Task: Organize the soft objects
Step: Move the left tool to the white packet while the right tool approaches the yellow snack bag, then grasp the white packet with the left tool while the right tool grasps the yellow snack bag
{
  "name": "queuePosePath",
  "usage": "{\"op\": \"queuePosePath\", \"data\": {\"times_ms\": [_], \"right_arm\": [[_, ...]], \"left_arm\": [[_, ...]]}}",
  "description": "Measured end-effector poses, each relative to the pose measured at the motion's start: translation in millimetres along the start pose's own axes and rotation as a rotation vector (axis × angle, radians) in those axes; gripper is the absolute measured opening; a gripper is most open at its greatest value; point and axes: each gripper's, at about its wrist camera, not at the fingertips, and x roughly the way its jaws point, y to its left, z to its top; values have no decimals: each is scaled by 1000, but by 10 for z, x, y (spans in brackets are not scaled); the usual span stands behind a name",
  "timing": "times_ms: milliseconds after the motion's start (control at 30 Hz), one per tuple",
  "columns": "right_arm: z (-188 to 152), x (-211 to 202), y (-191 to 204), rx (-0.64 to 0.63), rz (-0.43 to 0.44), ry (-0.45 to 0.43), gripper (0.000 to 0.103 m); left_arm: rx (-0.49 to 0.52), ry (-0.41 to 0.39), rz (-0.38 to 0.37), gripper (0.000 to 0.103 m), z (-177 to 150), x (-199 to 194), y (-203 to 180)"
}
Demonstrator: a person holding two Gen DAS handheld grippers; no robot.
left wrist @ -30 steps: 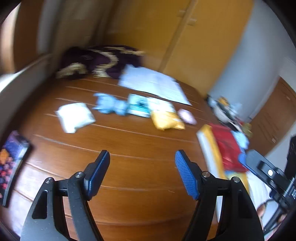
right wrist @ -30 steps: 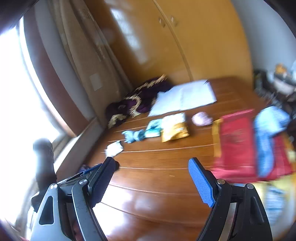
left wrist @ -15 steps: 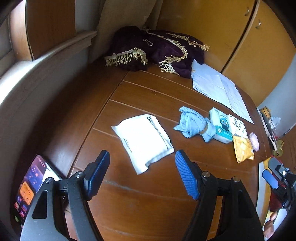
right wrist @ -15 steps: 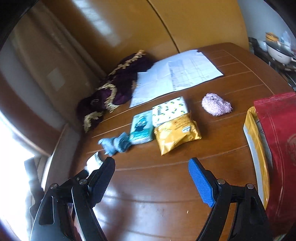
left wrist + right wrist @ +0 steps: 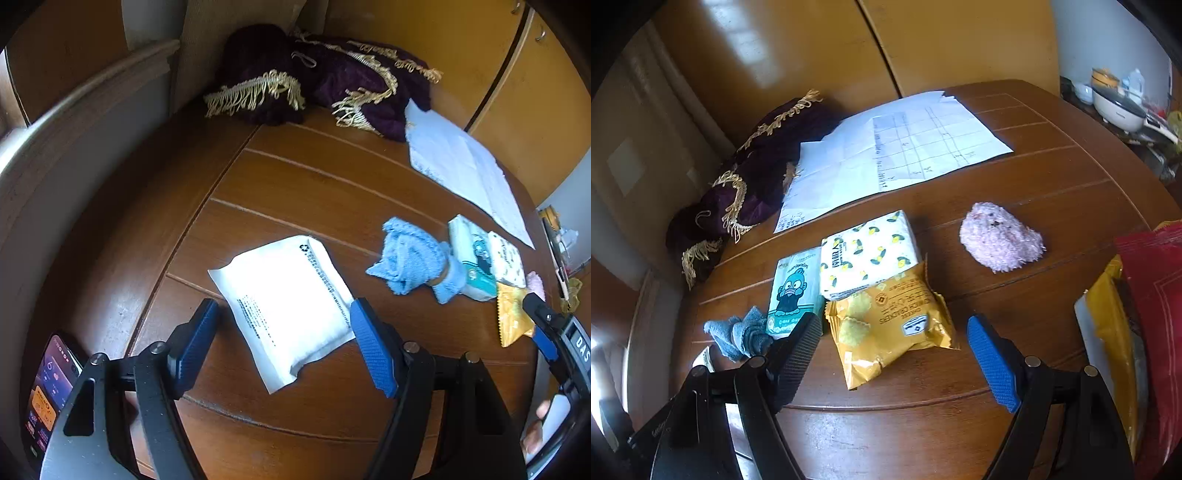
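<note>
On the wooden table (image 5: 332,406) a row of soft things is laid out, and the yellow cracker packet (image 5: 890,328) serves as landmark. A lemon-print tissue pack (image 5: 868,253) lies touching its far edge; a teal tissue pack with a cartoon face (image 5: 794,291) sits just beside it on the left; a rolled blue cloth (image 5: 413,264) comes further left, and a flat white pouch (image 5: 288,306) lies well apart beyond that. A pink fluffy toy (image 5: 1001,236) rests to the packet's right, with clear table between.

The left gripper (image 5: 284,343) is held above the white pouch with its fingers spread wide, nothing being clasped; the pouch is seen between them but no contact is shown. The right gripper (image 5: 894,350) is held the same way over the cracker packet, wide and empty.

Several slips are to be feared. The white pouch is flat and smooth, so it may be pushed along the polished wood rather than lifted if the fingers are brought down unevenly. The cracker packet is puffed and crinkly, and could squirt out of a closing grip or be crushed. Because the tissue packs touch it, they may be dragged along. A phone (image 5: 48,387) near the table edge could be knocked by the left tool.
</note>
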Motion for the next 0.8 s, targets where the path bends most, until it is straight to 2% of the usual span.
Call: {"op": "queuePosePath", "data": {"times_ms": [67,167,233,267,400,567,633,700,800], "right_arm": [[-38,14,58,-31,-22,-8,81],[-73,43,102,-59,-54,-13,63],[-99,83,102,-71,-44,-2,56],[-112,85,97,-71,-39,-2,56],[-139,51,80,-67,-24,-22,48],[-151,23,14,-32,10,-32,45],[-161,11,11,-26,19,-37,42],[-169,-4,16,-20,24,-43,38],[-178,-10,32,-20,31,-43,37]], "left_arm": [[13,-8,17,73,-5,4,-22],[10,-18,26,73,-16,5,-16],[21,-19,26,72,-38,-11,-20],[25,-23,26,69,-51,-20,-18],[27,-38,10,53,-89,-57,9],[1,-40,-37,33,-172,-156,103],[-1,-43,-58,11,-219,-204,129],[11,-40,-52,8,-270,-233,130],[-7,-36,-86,8,-298,-260,178]]}}
